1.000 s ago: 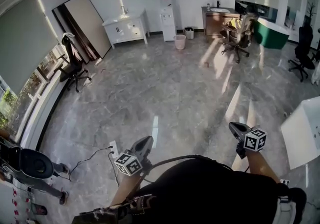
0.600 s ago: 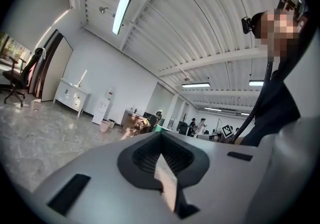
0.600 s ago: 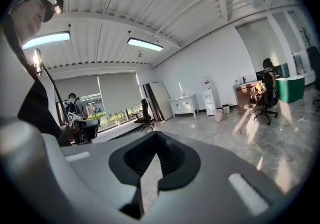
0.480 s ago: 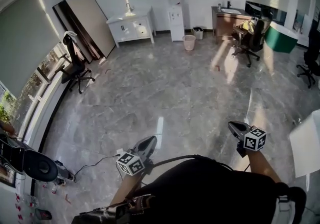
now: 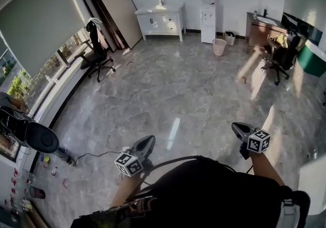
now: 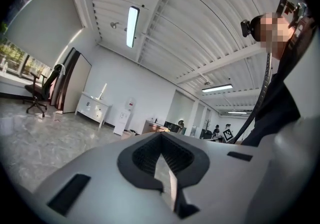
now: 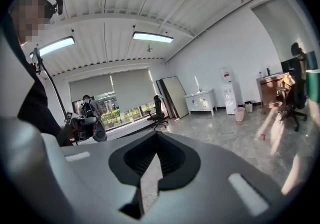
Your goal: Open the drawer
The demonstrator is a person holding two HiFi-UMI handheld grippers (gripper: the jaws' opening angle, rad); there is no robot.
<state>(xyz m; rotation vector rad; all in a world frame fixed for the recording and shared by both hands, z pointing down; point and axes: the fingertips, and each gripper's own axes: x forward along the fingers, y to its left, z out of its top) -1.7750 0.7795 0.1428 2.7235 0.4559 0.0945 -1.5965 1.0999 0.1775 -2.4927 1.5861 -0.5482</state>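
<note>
We are looking down at a big open room with a grey marble floor [image 5: 168, 89]. The white cabinet [image 5: 159, 19] is standing against the far wall, and we are using it as the landmark. The drawer [image 5: 168, 22] is showing only as one of the small fronts on that cabinet, too small for us to tell which is which.

Both tools are hanging well apart from the cabinet, on the near side of the floor, close in front of the person's dark top [image 5: 204, 191]. The left hand-held gripper [image 5: 145, 144] is pointing roughly toward the cabinet, its jaws lying together with nothing between them. The right hand-held gripper [image 5: 238, 130] is sitting further right of the cabinet line, its jaws also pressed together and gripping nothing.

Just right of the cabinet a water dispenser [image 5: 208, 10] is standing, with a pink bin [image 5: 219, 46] on the floor near it. Further right of the cabinet we are seeing a wooden sink unit [image 5: 260, 30] and a black office chair [image 5: 281, 56]. Left of the cabinet a tall board [image 5: 114, 10] is leaning on the wall, and another office chair [image 5: 97, 51] is standing near it. A cable [image 5: 94, 154] is lying on the floor, well apart from the cabinet, near the left tool.
</note>
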